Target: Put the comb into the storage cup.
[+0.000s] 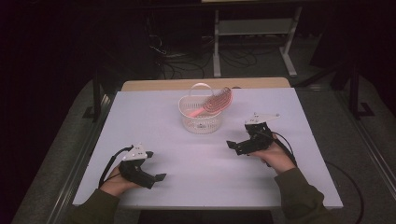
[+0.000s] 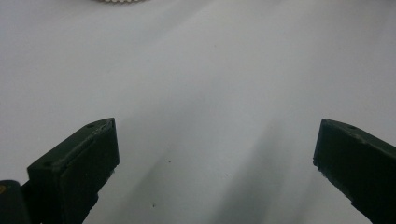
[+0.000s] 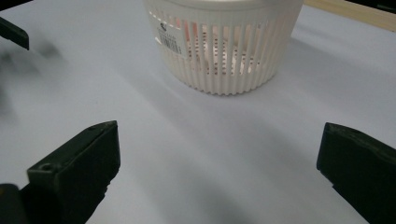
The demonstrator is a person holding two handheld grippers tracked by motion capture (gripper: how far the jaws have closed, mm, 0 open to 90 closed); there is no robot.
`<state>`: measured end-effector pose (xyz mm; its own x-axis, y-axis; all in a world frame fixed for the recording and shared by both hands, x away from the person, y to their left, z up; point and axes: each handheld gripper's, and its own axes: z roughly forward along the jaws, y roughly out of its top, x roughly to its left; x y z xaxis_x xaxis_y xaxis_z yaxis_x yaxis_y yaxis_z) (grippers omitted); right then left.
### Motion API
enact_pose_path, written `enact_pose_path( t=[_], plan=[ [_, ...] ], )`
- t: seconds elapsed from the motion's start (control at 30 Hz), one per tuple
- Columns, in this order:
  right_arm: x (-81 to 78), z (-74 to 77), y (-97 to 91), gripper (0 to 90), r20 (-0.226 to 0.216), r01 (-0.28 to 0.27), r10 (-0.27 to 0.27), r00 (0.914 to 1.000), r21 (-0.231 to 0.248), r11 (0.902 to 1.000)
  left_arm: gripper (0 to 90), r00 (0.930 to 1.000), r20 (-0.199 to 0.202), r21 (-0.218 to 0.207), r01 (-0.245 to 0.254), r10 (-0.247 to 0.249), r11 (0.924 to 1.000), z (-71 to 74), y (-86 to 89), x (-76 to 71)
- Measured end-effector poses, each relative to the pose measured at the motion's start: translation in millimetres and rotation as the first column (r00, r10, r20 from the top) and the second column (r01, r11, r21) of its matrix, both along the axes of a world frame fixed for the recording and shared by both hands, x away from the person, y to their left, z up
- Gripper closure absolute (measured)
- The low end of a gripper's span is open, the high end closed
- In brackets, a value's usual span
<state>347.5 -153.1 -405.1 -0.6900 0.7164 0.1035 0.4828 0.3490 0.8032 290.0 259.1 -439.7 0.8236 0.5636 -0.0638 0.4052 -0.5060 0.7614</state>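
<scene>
A white slatted plastic basket (image 1: 201, 116), round and ribbed with a looped handle, stands ahead of our right gripper (image 1: 240, 145), a little way beyond its fingers (image 3: 74, 172). In the right gripper view a barcode label shows on its wall. A pink hairbrush (image 1: 212, 103) lies tilted inside, its oval head propped over the rim, its handle down in the bowl. Both pairs of fingers are spread wide and pinch nothing. Our left gripper (image 1: 156, 179) rests well apart from the basket, near the front edge, with bare surface between its fingers (image 2: 77, 170). The tabletop (image 1: 187, 158) is smooth, matte and pale. Nothing lies between either gripper and the basket. Beyond the far edge, cables (image 1: 187, 60) trail over a dark floor by a white metal frame (image 1: 254, 35).
</scene>
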Motion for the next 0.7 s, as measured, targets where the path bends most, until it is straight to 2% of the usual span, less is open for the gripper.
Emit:
enact_pose_path(
  t=[0.53, 0.7],
  plan=[
    [-28.1, -15.0, -13.0, 0.0, -0.010, -0.007, 0.007, 0.9999, -0.019, 0.9998, 0.1, 1.0000, 0.004, 0.001, -0.001, 0.001, 1.0000, 0.3, 0.1, -0.5],
    [-36.4, -17.7, -17.3, 0.0, -0.006, -0.005, 0.005, 1.0000, -0.006, 1.0000, 0.1, 1.0000, 0.006, 0.000, 0.000, 0.000, 1.0000, 0.5, 0.4, -0.5]
  ],
)
